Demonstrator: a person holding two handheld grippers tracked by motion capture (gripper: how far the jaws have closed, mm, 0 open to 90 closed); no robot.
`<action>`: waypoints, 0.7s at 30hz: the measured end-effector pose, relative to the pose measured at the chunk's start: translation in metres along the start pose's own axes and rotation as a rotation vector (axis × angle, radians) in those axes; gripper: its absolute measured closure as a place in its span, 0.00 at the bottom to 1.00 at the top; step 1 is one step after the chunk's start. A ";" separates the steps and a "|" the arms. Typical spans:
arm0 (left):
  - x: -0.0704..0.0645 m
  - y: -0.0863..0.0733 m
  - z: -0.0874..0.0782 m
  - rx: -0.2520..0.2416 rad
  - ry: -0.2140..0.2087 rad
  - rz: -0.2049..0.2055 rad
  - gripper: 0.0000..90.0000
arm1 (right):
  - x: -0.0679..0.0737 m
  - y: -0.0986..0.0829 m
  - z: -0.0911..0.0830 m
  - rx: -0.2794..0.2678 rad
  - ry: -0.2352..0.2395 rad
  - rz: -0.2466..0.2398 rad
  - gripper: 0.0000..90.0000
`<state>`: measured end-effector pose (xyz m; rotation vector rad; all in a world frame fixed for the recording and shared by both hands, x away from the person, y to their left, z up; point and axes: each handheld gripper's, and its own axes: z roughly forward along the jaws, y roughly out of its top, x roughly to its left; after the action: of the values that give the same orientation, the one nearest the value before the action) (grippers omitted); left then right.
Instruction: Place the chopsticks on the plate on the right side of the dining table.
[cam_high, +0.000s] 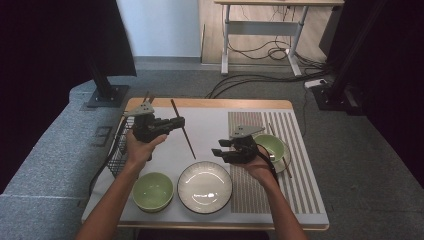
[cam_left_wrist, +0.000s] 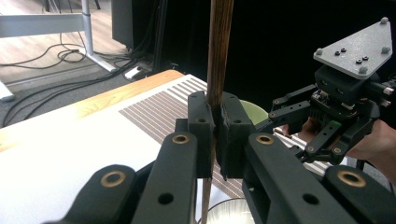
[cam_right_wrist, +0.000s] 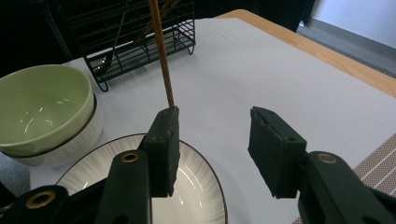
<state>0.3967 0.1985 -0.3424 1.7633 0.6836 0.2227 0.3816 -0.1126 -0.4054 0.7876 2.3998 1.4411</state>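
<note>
The left hand-held gripper (cam_high: 172, 123) has its jaws pressed together on a dark wooden chopstick (cam_left_wrist: 218, 56), pinching it partway along so that the stick runs well past the pads on both sides. In the high view the chopstick (cam_high: 183, 128) slants from above the jaws down toward the white plate (cam_high: 205, 187), its lower tip just short of the plate's far rim and apparently clear of the worktop (cam_high: 210, 130).

The right hand-held gripper (cam_high: 220, 147) hangs beside the plate's far right edge with its jaws spread and nothing between them.

The chopstick looks light, thin and stiff, with a smooth finish that could twist or slide in a narrow pinch. A hold near the middle, square across the pads, should keep it from pivoting; gripping near an end would let it swing.

A green bowl (cam_high: 153, 191) sits just left of the plate, a wire rack (cam_right_wrist: 126, 37) lies beyond that bowl, and another green bowl (cam_high: 272, 146) stands right of the plate.
</note>
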 end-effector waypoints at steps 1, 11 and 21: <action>0.000 0.001 0.000 -0.002 -0.001 0.000 0.94 | 0.000 0.000 0.000 -0.001 0.000 -0.001 0.59; -0.005 0.002 0.007 0.004 -0.011 0.008 0.94 | 0.004 0.005 0.002 -0.006 0.003 -0.008 0.59; -0.006 0.001 0.013 0.016 -0.019 0.011 0.94 | 0.008 0.010 0.007 -0.007 0.011 -0.021 0.59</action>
<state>0.3982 0.1840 -0.3441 1.7823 0.6637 0.2081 0.3814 -0.0994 -0.3991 0.7520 2.4028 1.4485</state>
